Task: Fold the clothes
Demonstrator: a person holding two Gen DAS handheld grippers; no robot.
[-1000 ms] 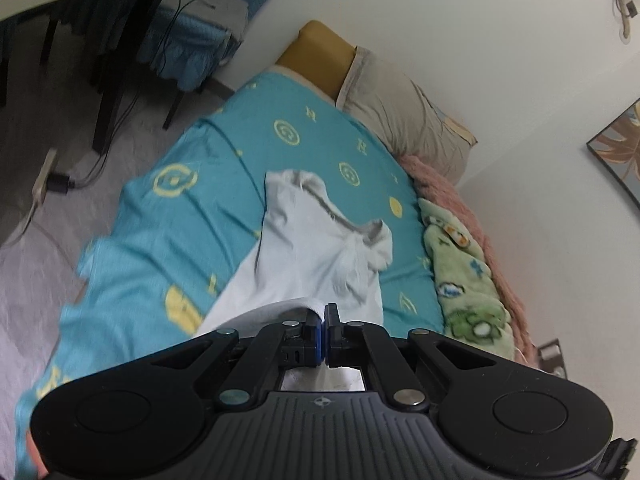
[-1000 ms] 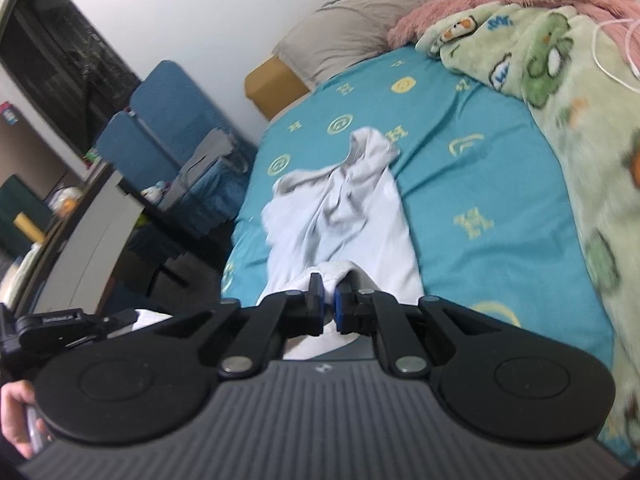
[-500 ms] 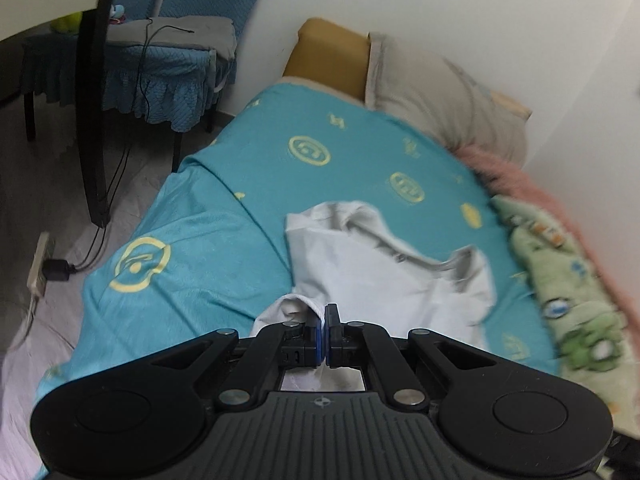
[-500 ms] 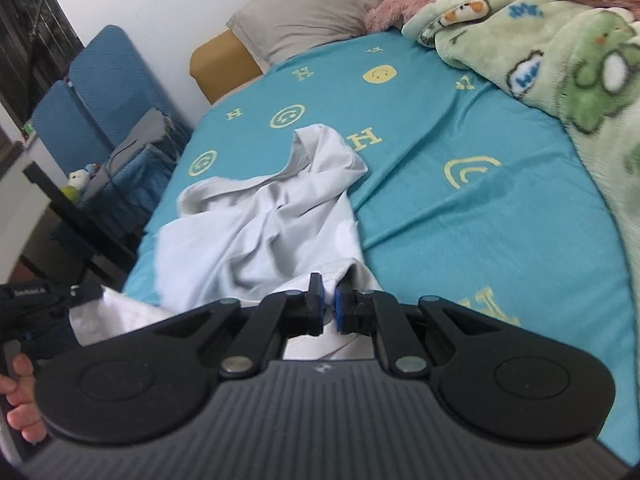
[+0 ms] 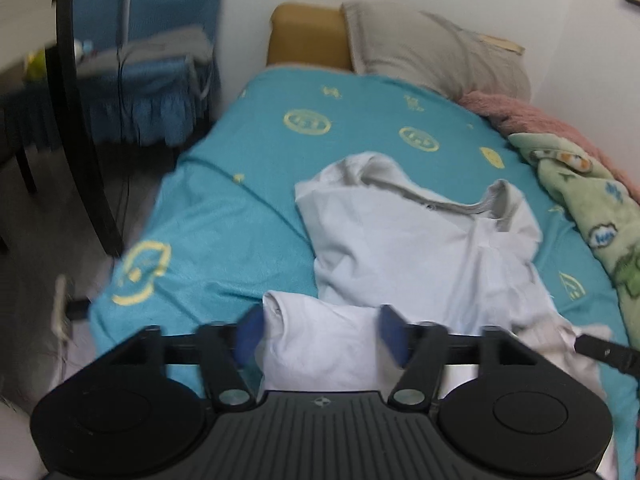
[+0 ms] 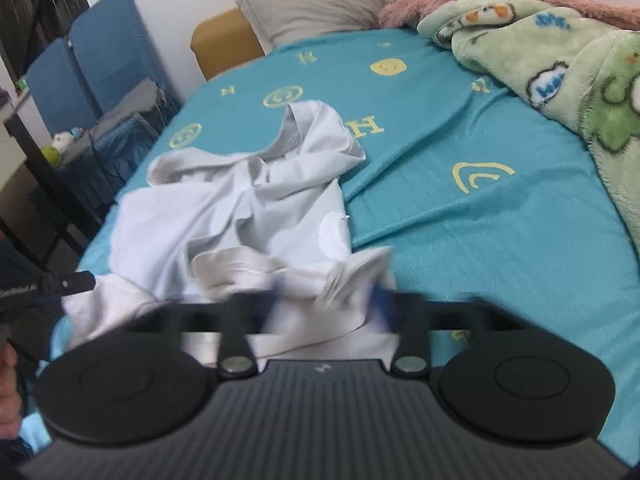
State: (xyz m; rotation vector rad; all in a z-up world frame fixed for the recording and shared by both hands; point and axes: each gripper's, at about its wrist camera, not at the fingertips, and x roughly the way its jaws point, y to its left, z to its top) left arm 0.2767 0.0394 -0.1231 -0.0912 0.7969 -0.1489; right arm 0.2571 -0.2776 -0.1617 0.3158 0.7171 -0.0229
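A white T-shirt (image 5: 420,248) with a grey collar lies crumpled on the teal bedsheet (image 5: 240,232), neck toward the pillows. My left gripper (image 5: 322,334) is open, its blue pads either side of a loose fold at the shirt's near hem. My right gripper (image 6: 326,308) is open too, blurred, with the shirt's (image 6: 240,208) near edge bunched between its spread fingers. The tip of the right gripper (image 5: 604,354) shows at the right in the left wrist view, and the left gripper (image 6: 48,286) at the left in the right wrist view.
A beige pillow (image 5: 432,52) and a brown cushion (image 5: 308,36) sit at the bed's head. A green and pink blanket (image 6: 560,56) is piled along the right side. A blue-covered chair (image 5: 152,92) and a dark table leg (image 5: 80,128) stand left of the bed.
Both grippers were shut on the shirt's hem and have opened, letting the cloth drop onto the bed. Both have moved lower and closer to the sheet.
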